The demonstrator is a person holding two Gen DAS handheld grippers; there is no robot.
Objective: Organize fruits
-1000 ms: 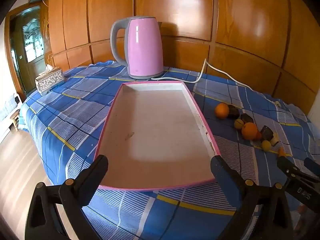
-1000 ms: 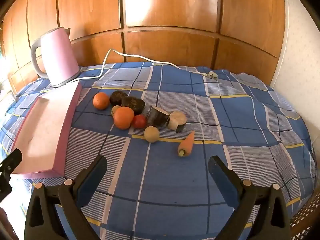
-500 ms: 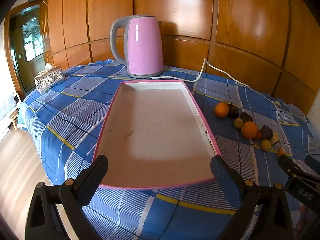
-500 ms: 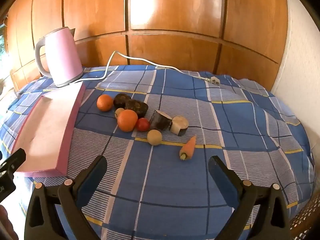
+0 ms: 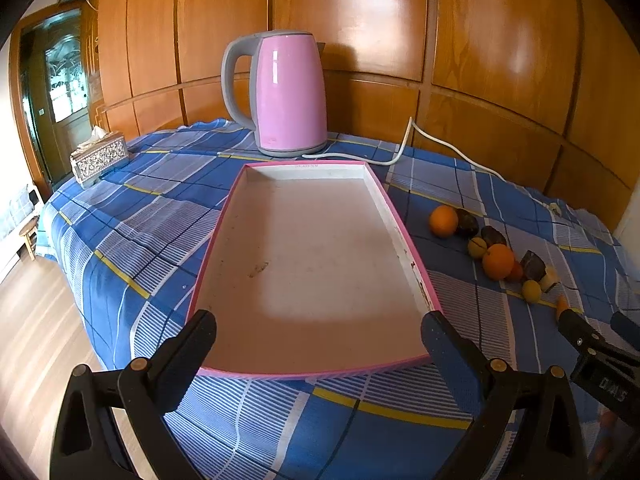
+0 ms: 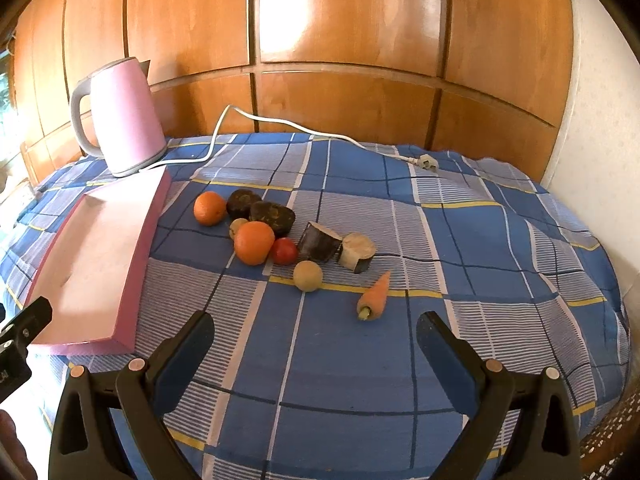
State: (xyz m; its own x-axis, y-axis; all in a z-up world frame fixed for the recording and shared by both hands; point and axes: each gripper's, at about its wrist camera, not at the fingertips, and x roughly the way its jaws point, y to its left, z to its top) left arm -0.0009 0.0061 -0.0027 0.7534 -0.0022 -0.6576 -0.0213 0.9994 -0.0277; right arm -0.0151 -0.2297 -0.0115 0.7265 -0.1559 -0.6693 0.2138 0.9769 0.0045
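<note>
Pink kettle (image 5: 286, 96), tissue box (image 5: 100, 157)

Bright daylight, sharp centre, heavy fisheye bend at the edges.

Glare patches on the glossy wood panels (image 5: 372, 4), top centre in both views; highlight streak on the kettle (image 5: 290, 92). Soft shadow across the lower middle of the tray (image 5: 320, 320). Left edge of the right wrist view washed out. Dark vignette in the corners; straight panel seams bow outward.

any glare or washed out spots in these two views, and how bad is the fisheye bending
Left wrist view: bright glare patches on the wood panels, a shadow band across the pink tray, panel lines bowed. Right wrist view: the left edge is blown out near the kettle, a panel hotspot up top, corners vignetted black.
</note>
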